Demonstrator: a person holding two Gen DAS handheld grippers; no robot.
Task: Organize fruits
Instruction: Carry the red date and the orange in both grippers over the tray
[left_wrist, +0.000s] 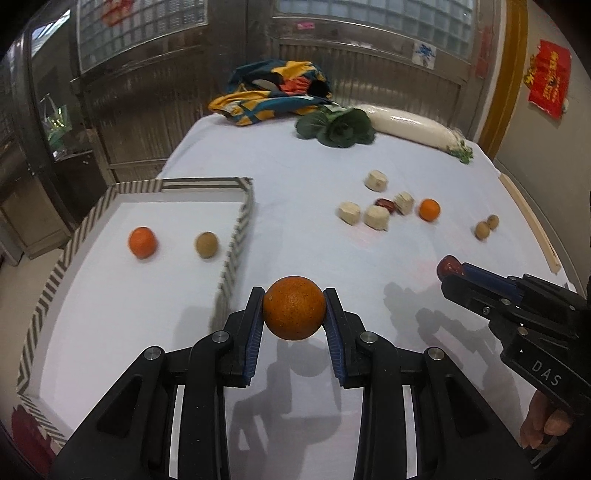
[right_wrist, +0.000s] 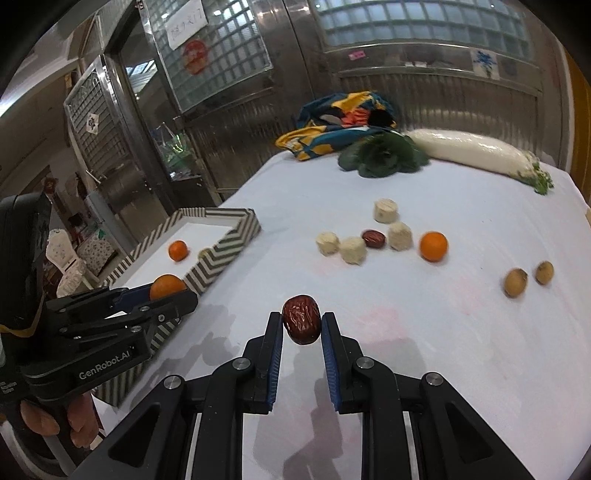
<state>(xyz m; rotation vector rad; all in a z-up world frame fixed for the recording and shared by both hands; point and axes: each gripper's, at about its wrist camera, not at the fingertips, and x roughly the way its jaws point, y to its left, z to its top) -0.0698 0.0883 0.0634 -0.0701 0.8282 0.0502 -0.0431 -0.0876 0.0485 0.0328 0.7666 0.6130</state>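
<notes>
The left gripper (left_wrist: 294, 301) pinches an orange (left_wrist: 294, 308) between its pads, lifted off the white cloth, with the striped tray (left_wrist: 236, 236) just ahead to its left. Off to its right, the right gripper (right_wrist: 302, 320) clamps a red date (right_wrist: 301, 319), loose fruit (right_wrist: 433, 246) scattered beyond its tips.

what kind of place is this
Probably a home or small shop entry, set up for sorting: a table under a white cloth, metal doors with glass-block panes behind, and red paper decorations on the wall.
</notes>
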